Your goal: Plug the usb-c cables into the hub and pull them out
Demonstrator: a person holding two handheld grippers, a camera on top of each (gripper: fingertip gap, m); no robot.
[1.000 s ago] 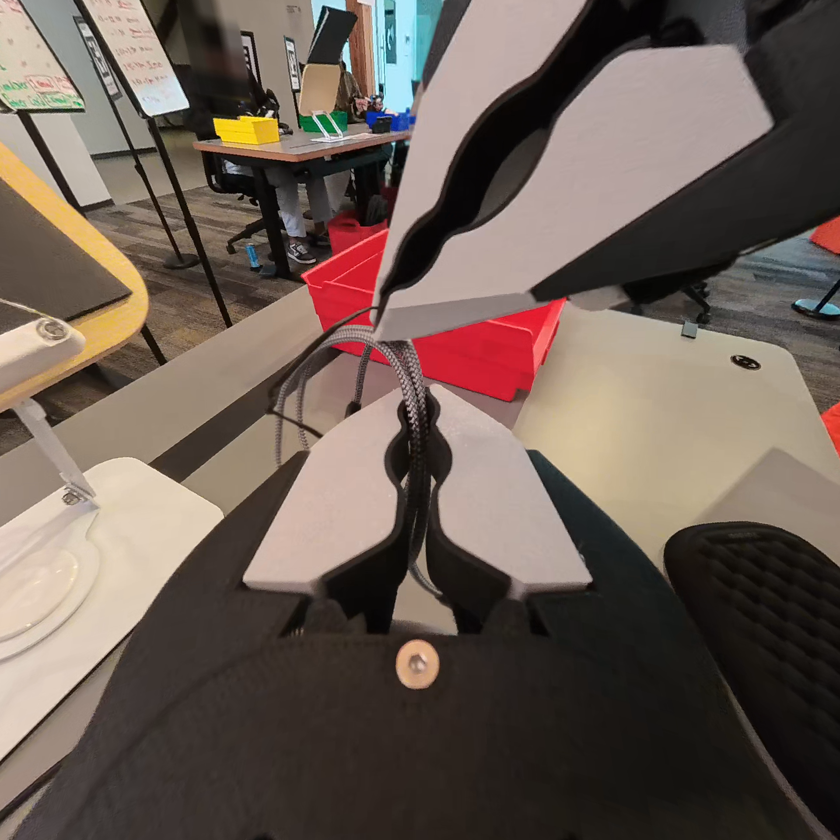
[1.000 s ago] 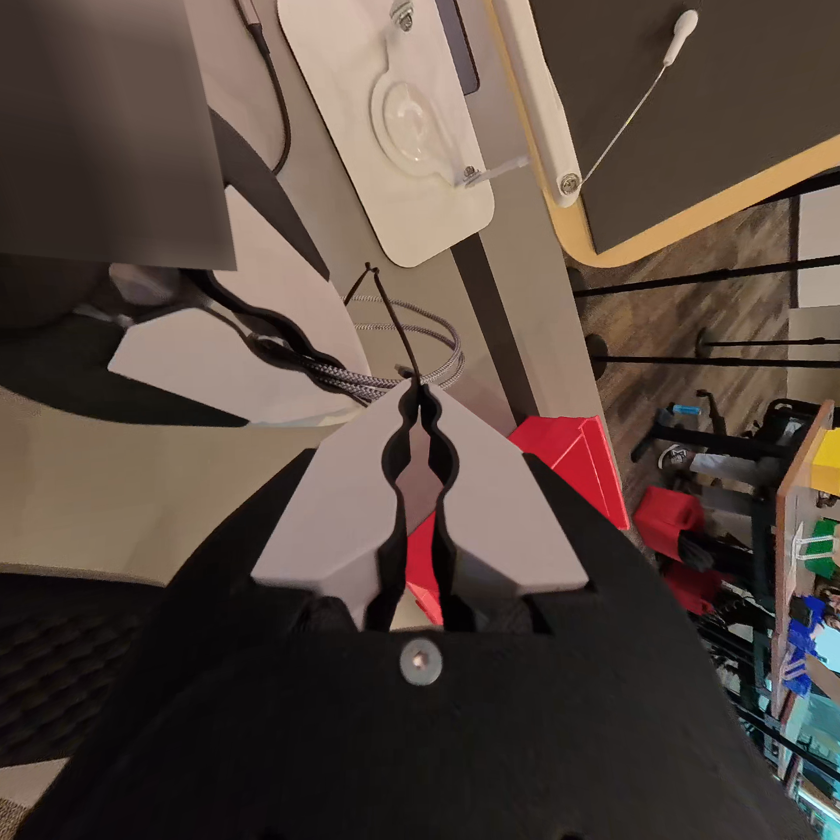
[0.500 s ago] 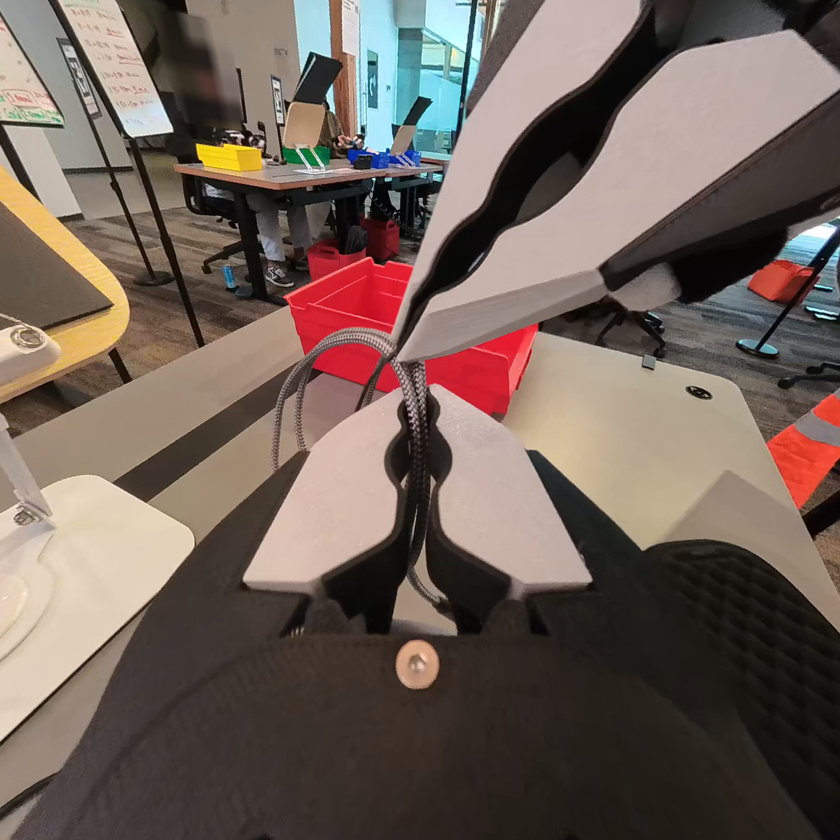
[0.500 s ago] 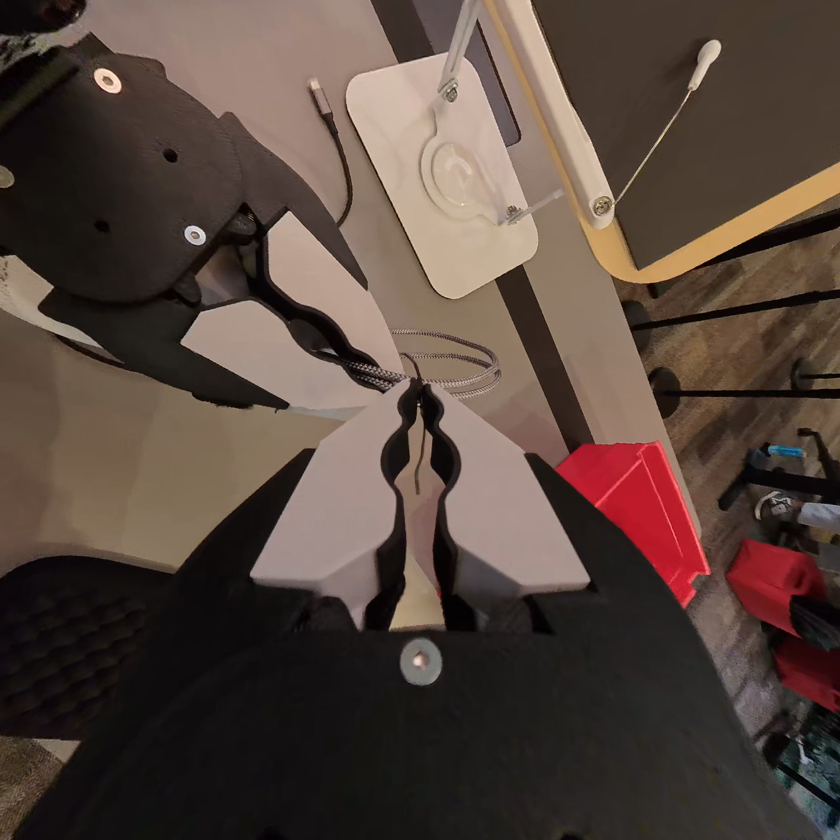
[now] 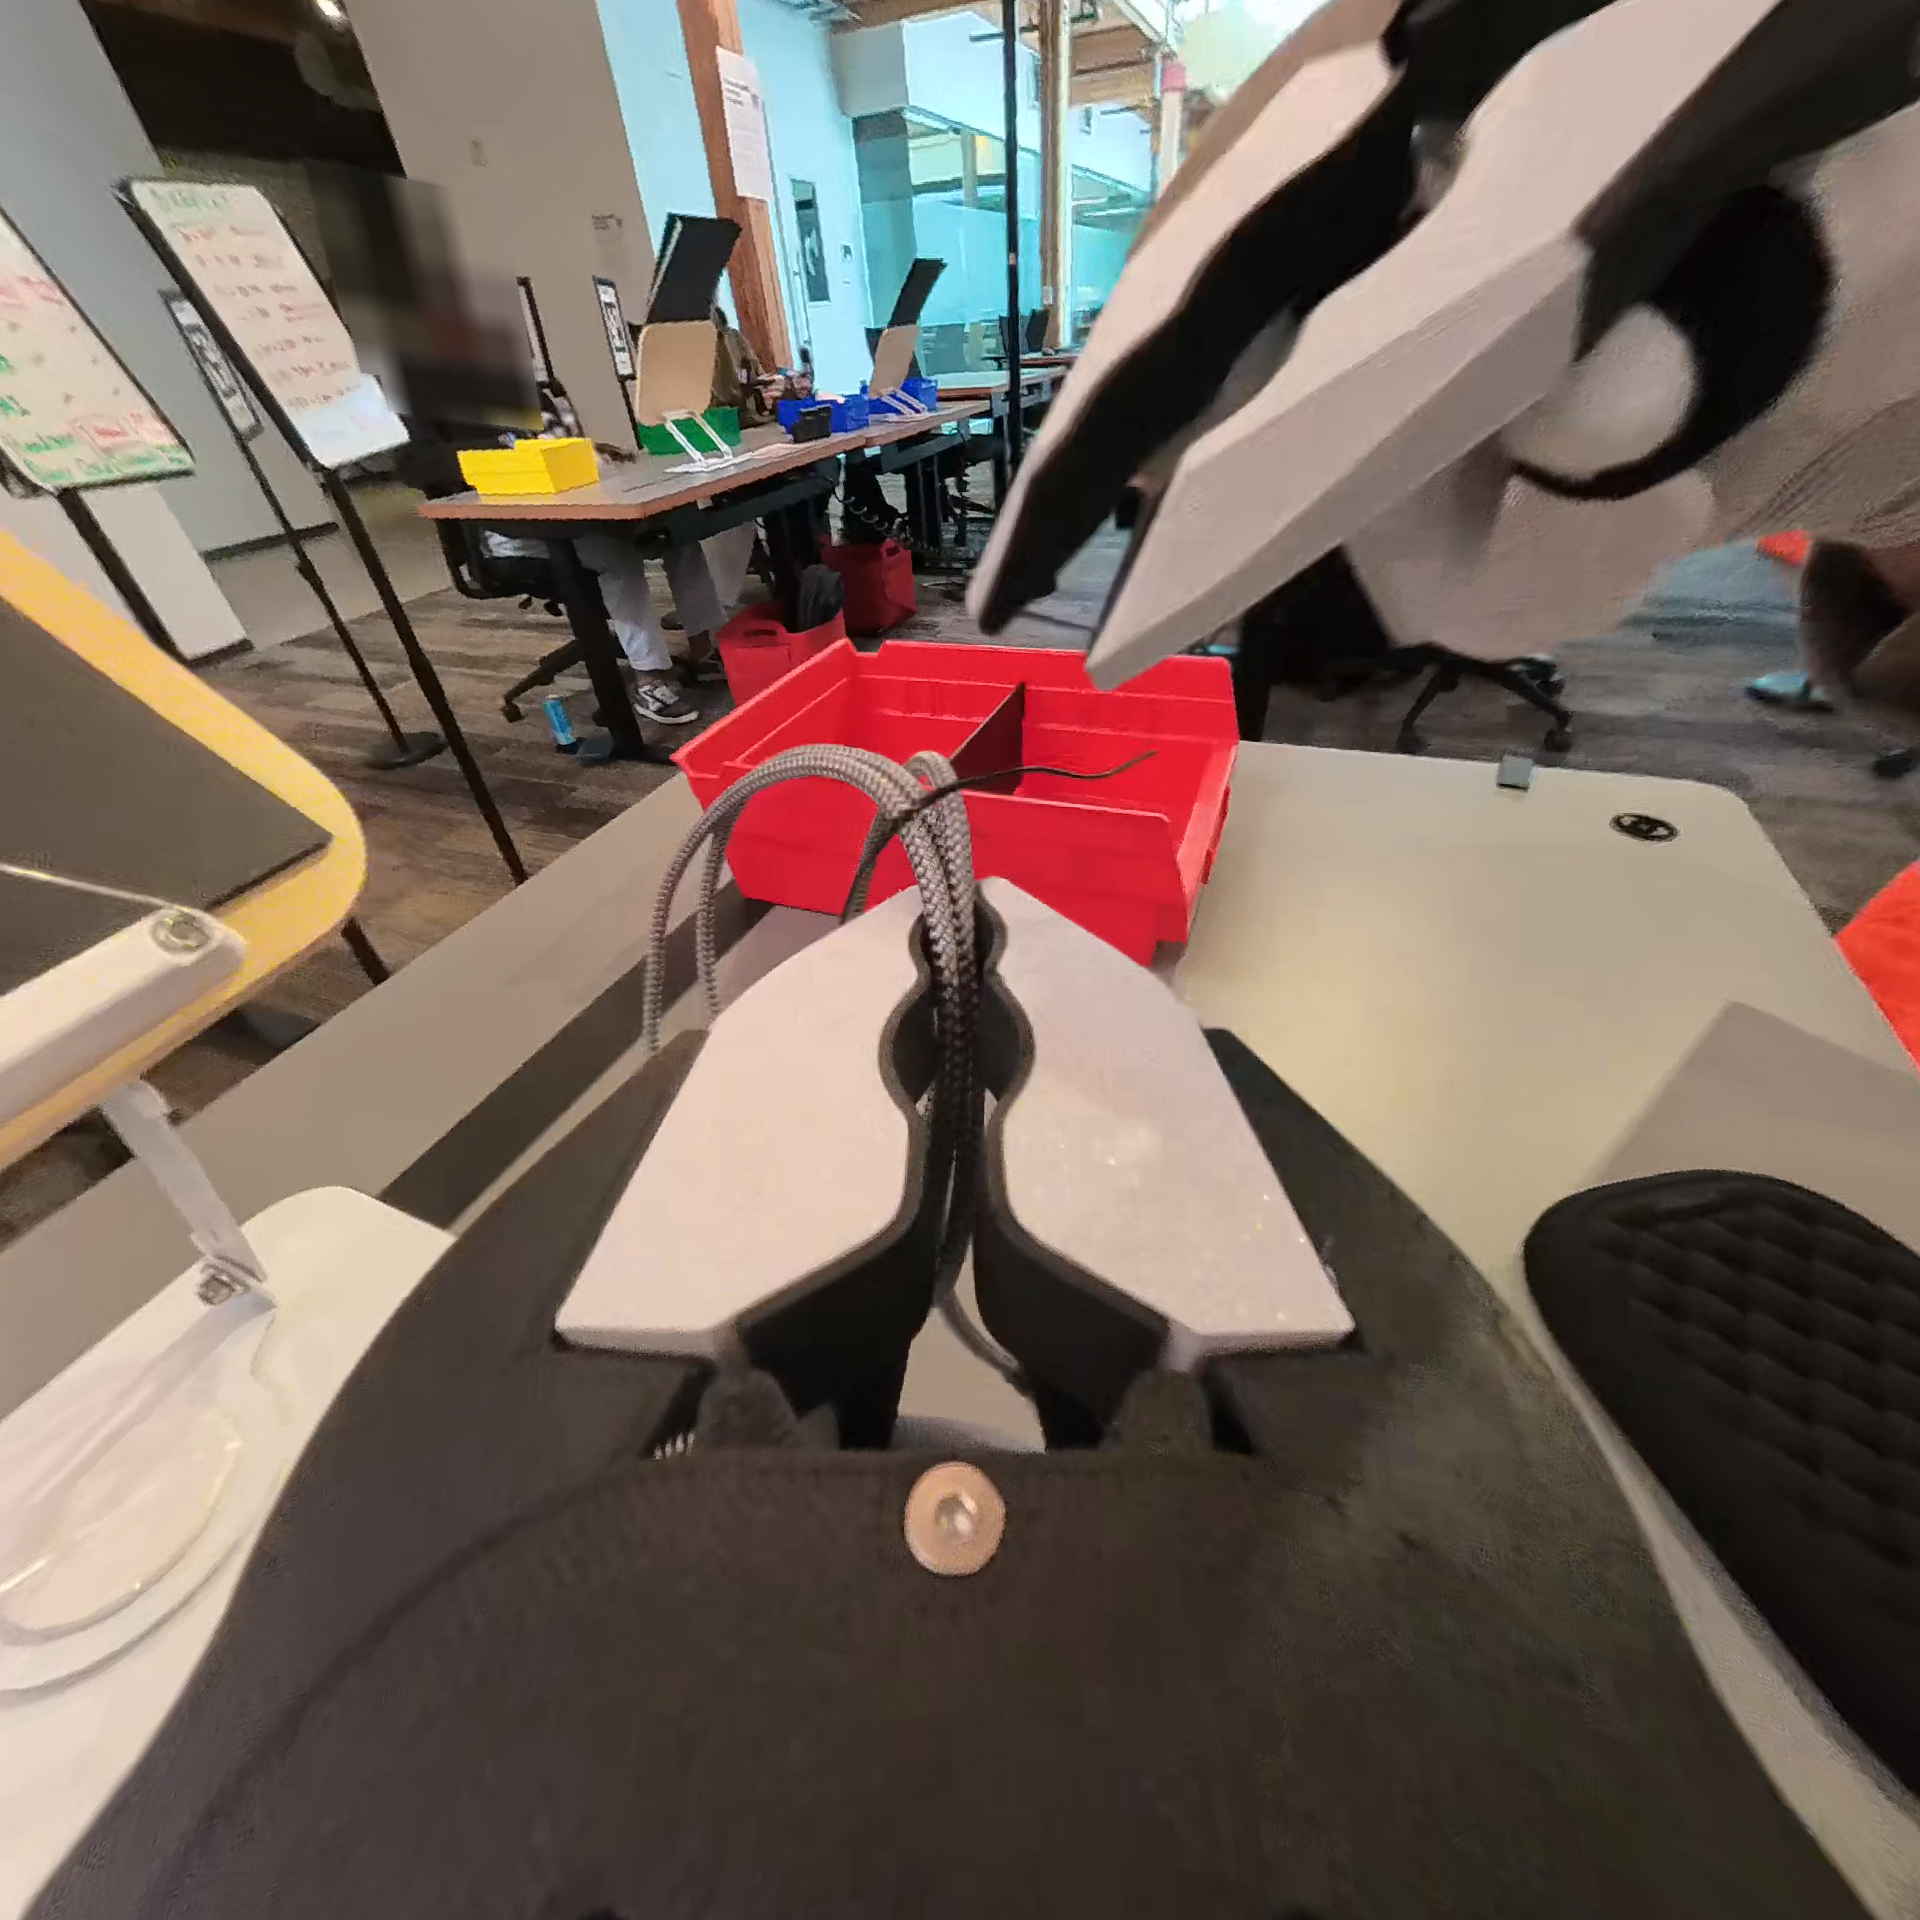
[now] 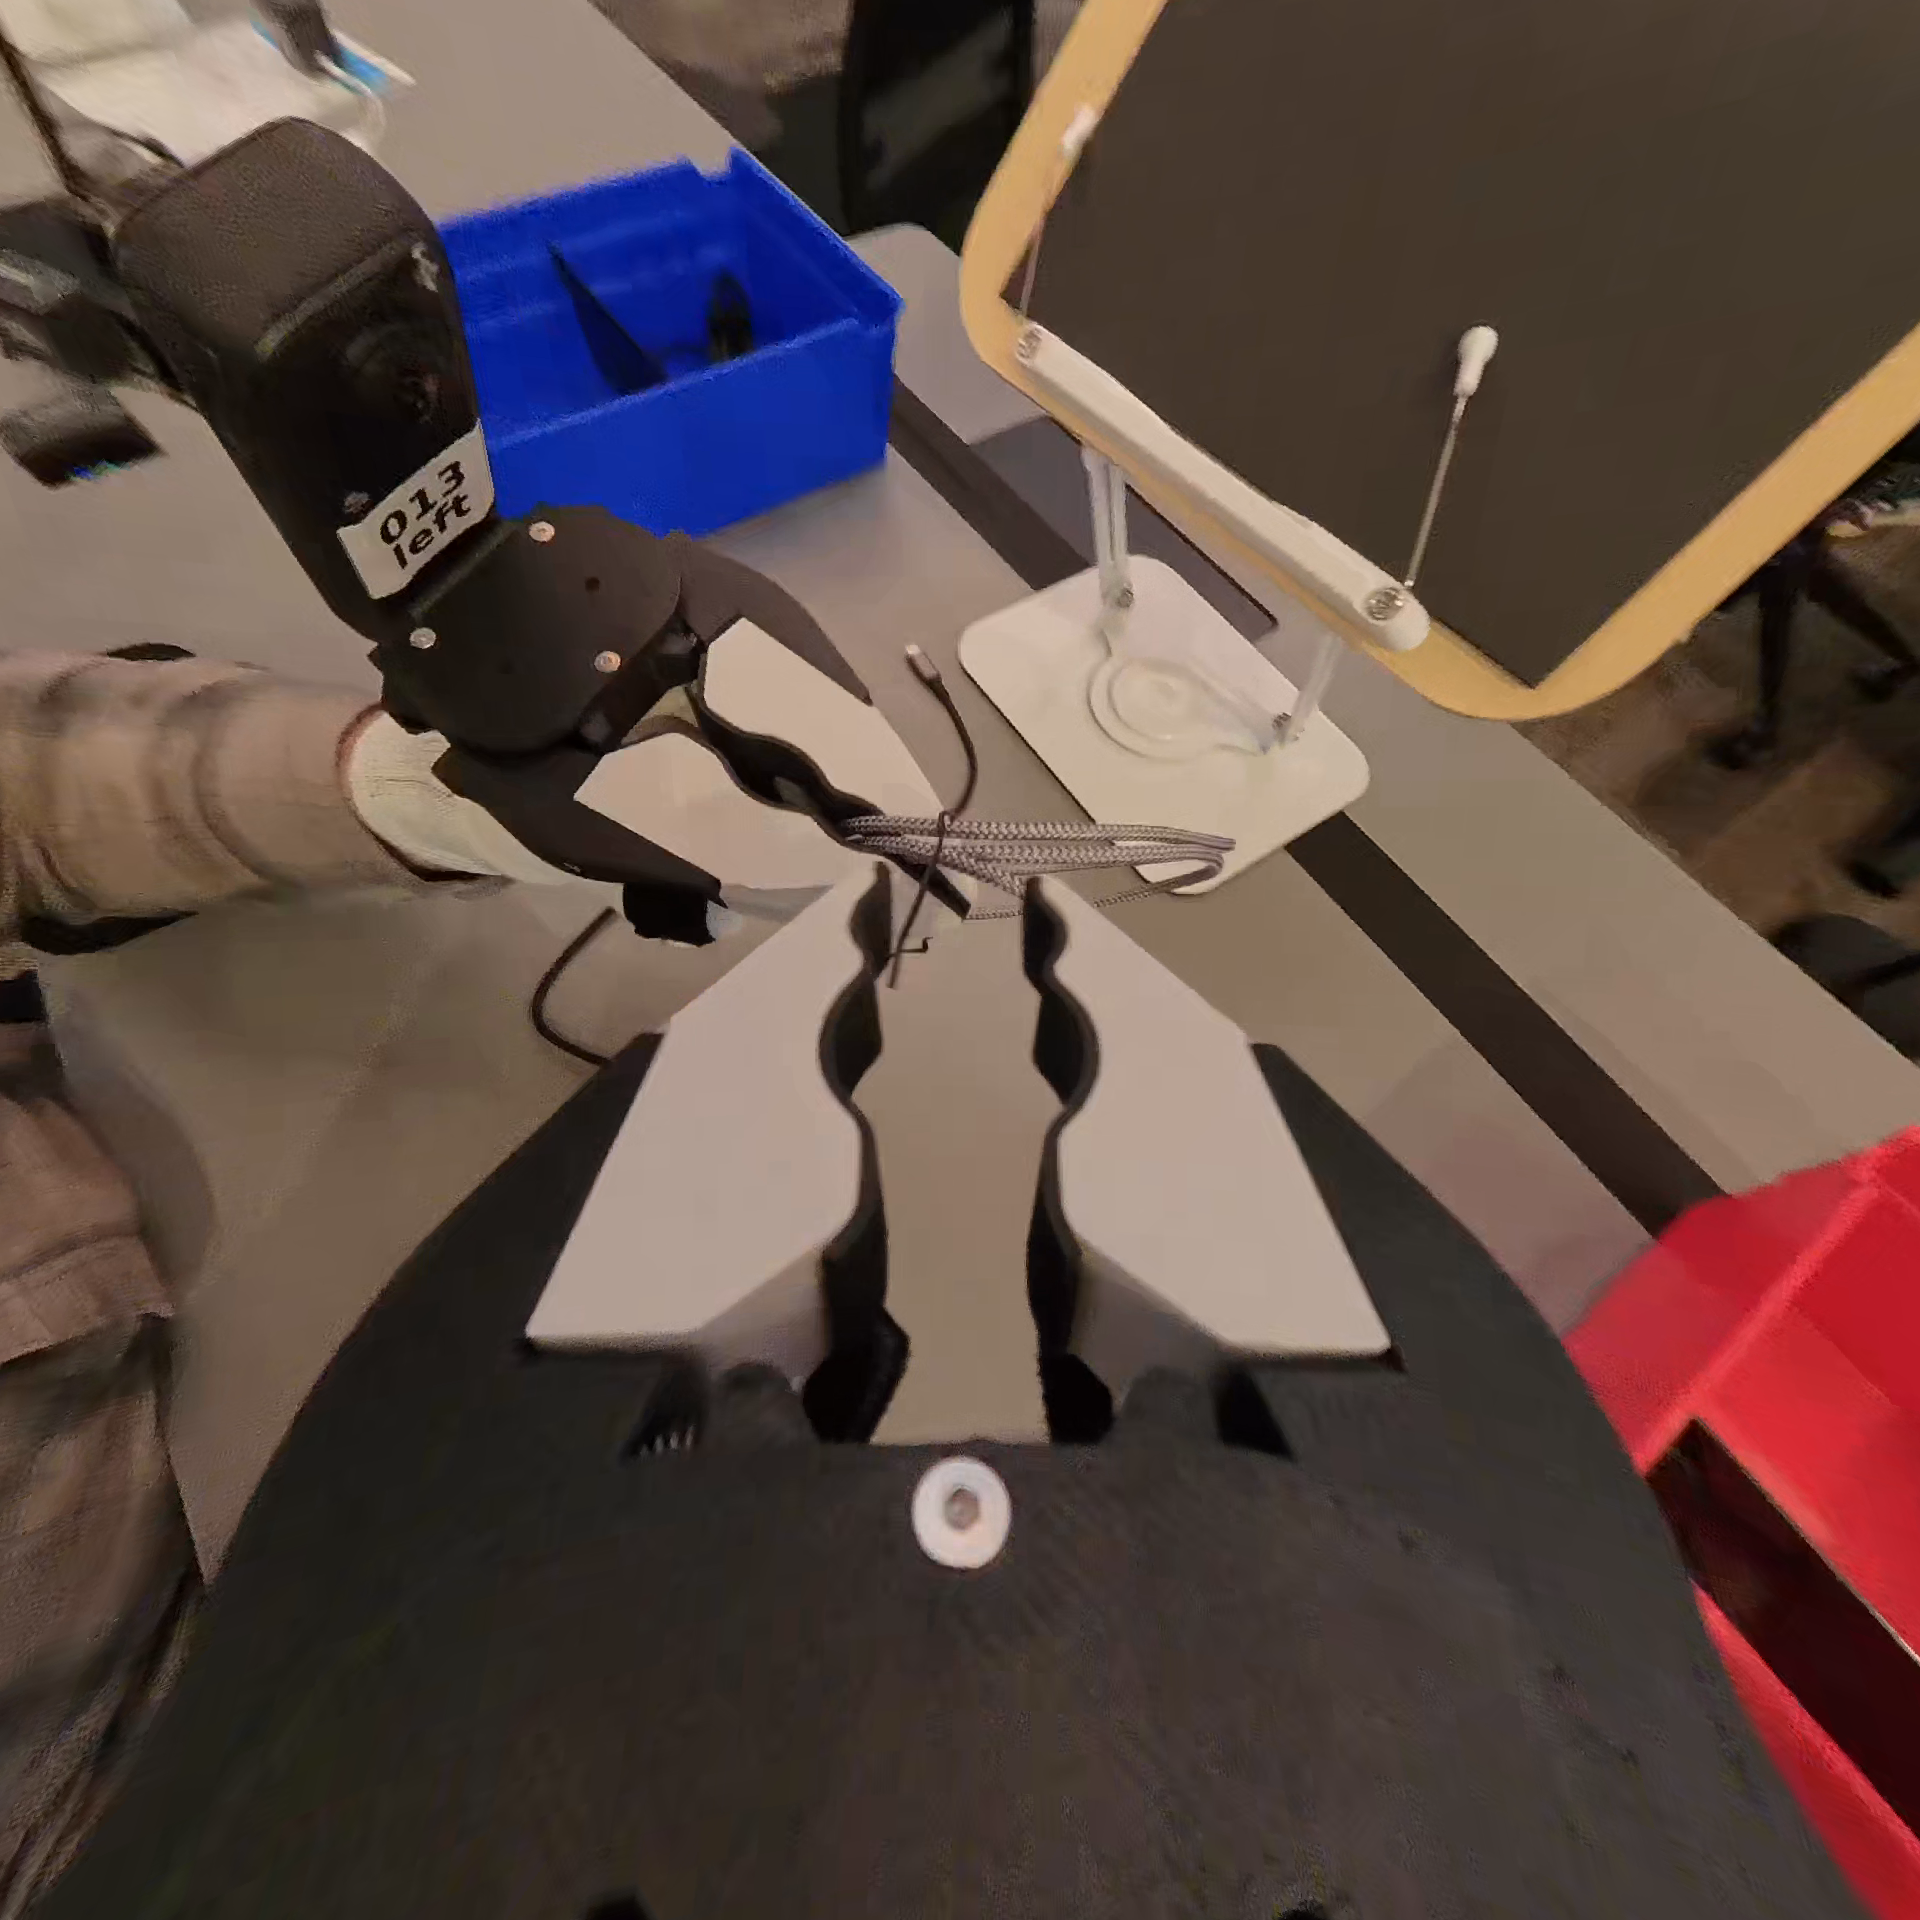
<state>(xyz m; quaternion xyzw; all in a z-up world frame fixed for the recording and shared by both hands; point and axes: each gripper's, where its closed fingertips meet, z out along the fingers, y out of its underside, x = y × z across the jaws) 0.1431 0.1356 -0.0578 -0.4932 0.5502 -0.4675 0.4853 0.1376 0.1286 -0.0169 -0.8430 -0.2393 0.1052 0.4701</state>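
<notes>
My left gripper (image 5: 954, 906) is shut on a coiled grey braided cable (image 5: 805, 792), held above the grey table (image 5: 1455, 935). A thin black tie (image 5: 1049, 774) wraps the coil and sticks out to the right. The coil (image 6: 1049, 844) and the left gripper (image 6: 847, 823) also show in the right wrist view. My right gripper (image 6: 956, 894) is open just in front of the coil, with the tie's loose end (image 6: 909, 925) hanging between its fingertips, not gripped. It shows at the upper right of the left wrist view (image 5: 1044, 639). A thin black cable's plug (image 6: 920, 660) lies on the table. No hub is in view.
A red bin (image 5: 1091, 831) stands behind the coil. A blue bin (image 6: 727, 416) is at the far left of the table. A white stand base (image 6: 1299, 748) carries a tilted black board with a yellow rim (image 6: 1455, 312). A black mesh pad (image 5: 1745, 1382) lies at the right. Tip to tip, the grippers are about 4 centimetres apart.
My right gripper was shut on the black tie. It has opened, let the tie go and drawn back from the coil. My left gripper still holds the coil.
</notes>
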